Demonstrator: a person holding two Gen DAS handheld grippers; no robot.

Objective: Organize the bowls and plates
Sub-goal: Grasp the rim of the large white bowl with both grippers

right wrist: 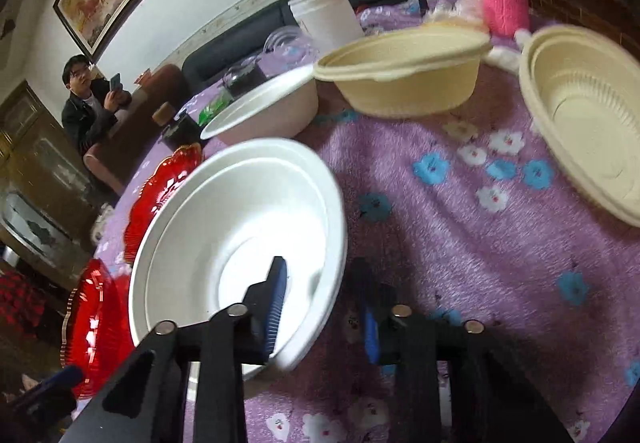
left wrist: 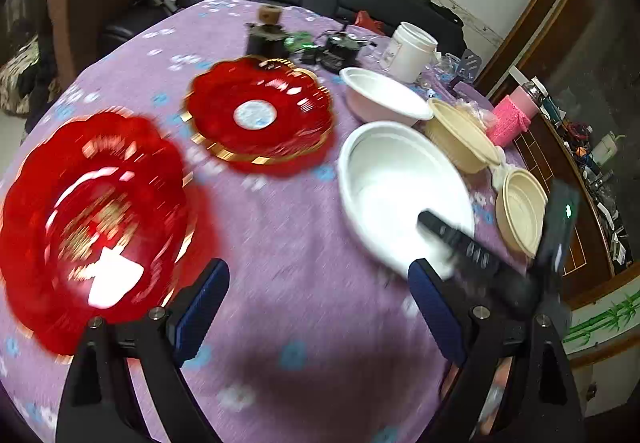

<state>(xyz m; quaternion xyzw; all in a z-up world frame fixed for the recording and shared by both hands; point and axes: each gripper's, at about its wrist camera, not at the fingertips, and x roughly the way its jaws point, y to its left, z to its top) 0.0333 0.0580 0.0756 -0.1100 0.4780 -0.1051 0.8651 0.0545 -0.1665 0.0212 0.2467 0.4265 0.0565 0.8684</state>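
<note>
Gripping the near white bowl (right wrist: 240, 239) w/ my right tongs (right wrist: 320, 303): one pad sits inside the bowl, the other outside, rim between them. Whether they're fully clamped on it I can't tell for sure, but the gap is narrow and the rim runs through it, so I judge it held. In the left wrist view those same tongs reach in over the bowl's near edge.

Left tongs (left wrist: 318, 307) spread wide, holding nothing, hovering over bare purple table (left wrist: 288, 227). Frame is blurred.

Layout rel. to left tongs:
- near red plate (left wrist: 96, 219) just ahead-left, flat on the cloth
- far red plate (left wrist: 260, 115) further ahead, apart from the first
- 2nd white bowl (left wrist: 380, 95) ahead-right, beyond the gripped one
- beige bowl (left wrist: 460, 135) and 2nd beige bowl (left wrist: 520, 211) off to the right, close to each other but not nested

Beyond those: white tub (left wrist: 408, 51), pink-sleeved bottle (left wrist: 512, 119), misc. clutter at the far edge.

Progress, my read: early. No stacks visible yet; plates separate, white bowls separate, beige bowls separate. Likely first step is in hand, i.e. nesting the white pair. Left to do: white into white, beige into beige, red on red.
</note>
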